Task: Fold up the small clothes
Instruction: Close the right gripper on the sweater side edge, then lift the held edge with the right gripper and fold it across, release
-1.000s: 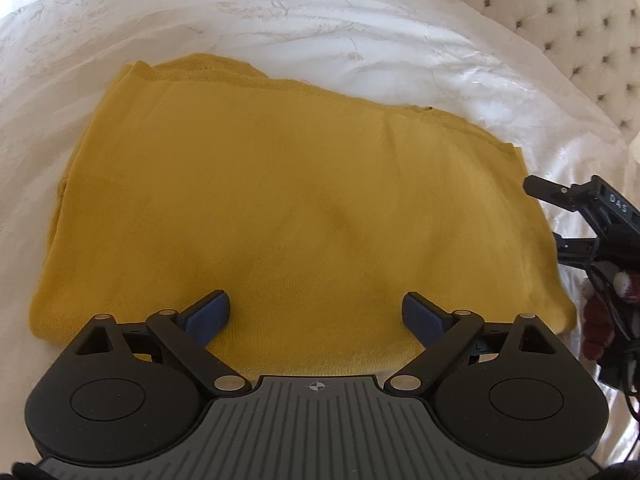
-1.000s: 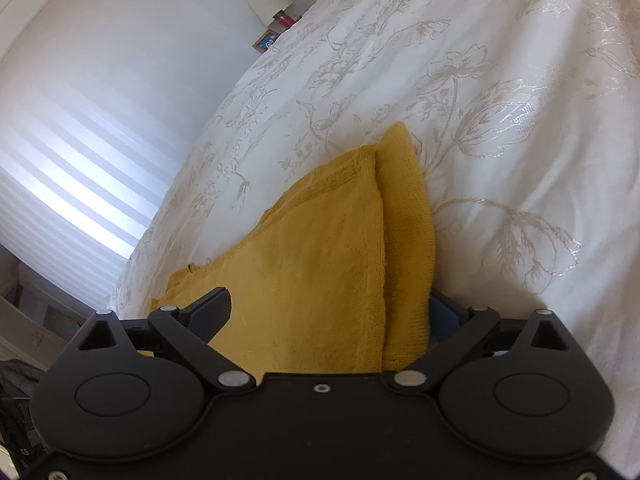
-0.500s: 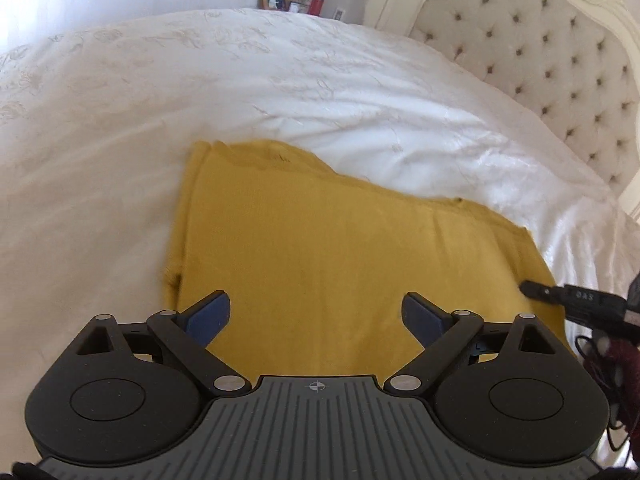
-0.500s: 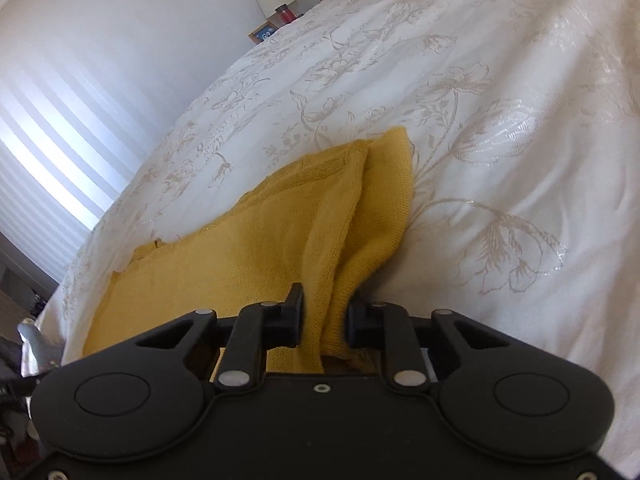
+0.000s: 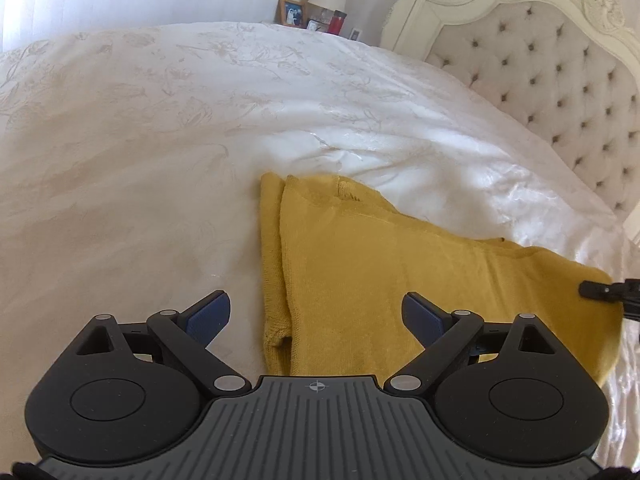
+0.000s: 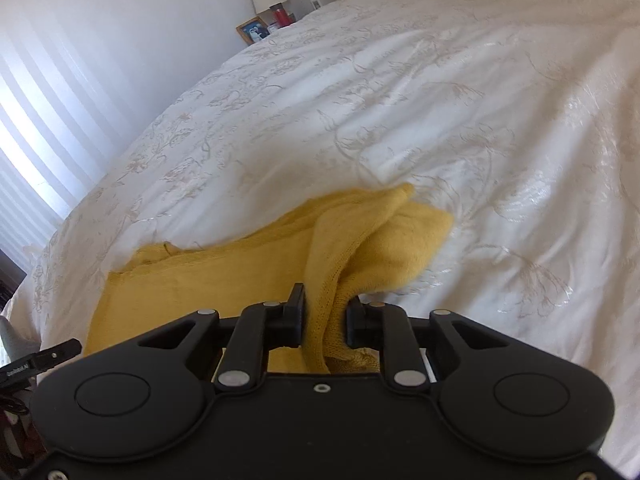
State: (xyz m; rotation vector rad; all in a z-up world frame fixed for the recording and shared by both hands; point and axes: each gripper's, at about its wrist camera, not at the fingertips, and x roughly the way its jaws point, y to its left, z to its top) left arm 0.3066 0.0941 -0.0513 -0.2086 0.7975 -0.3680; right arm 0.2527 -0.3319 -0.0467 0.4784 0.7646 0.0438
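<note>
Hovering with its blue-padded jaws spread wide and nothing between the pads, the left gripper (image 5: 316, 314) straddles the near left edge of the mustard-yellow knit garment (image 5: 360, 272), which lies partly folded on the white embroidered bedspread (image 5: 140, 140). Two stacked layers show along that left edge, slightly offset. If the left gripper closes from here it may catch only the upper layer, and the fold would split apart when lifted.

Further right, the right gripper (image 6: 323, 322) has its jaws nearly together on a bunched fold of the garment's right corner, raised off the bedspread so the cloth hangs away in a loose drape. The pinch looks narrow and takes in a thick roll of knit; the soft fabric could slide out between the pads as the corner is carried over. A lift by one corner alone would likely drag the rest of the garment across the slick bedspread and skew the fold, leaving the edges misaligned.
</note>
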